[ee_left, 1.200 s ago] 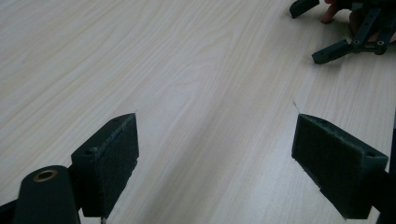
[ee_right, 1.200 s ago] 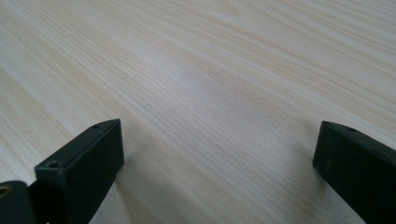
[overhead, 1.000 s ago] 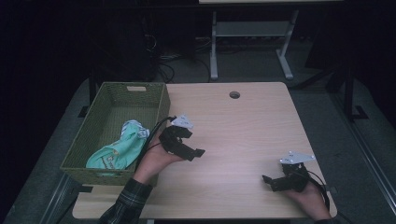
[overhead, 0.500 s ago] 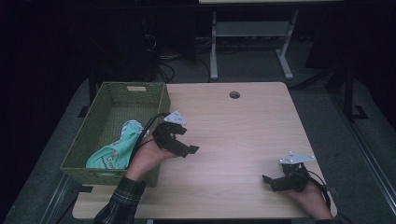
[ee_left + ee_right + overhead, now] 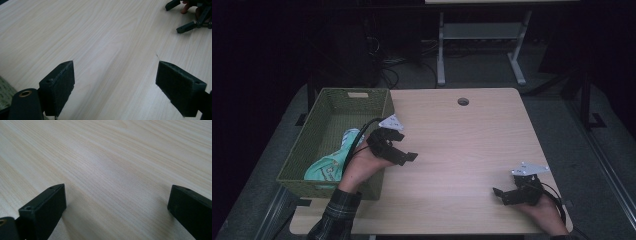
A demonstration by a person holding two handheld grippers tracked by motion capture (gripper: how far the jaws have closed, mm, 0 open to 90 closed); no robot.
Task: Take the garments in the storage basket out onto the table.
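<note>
Cloth (image 5: 334,162) in basket (image 5: 362,96) half hidden by left gripper (image 5: 404,152)

The high view looks forward and down from the person's side, taking in the whole counter (image 5: 472,145) from afar. Each gripper view rides low and close over the woodgrain, looking out between its own jaws. The left gripper view and the high view share the right claw (image 5: 192,15).
</note>
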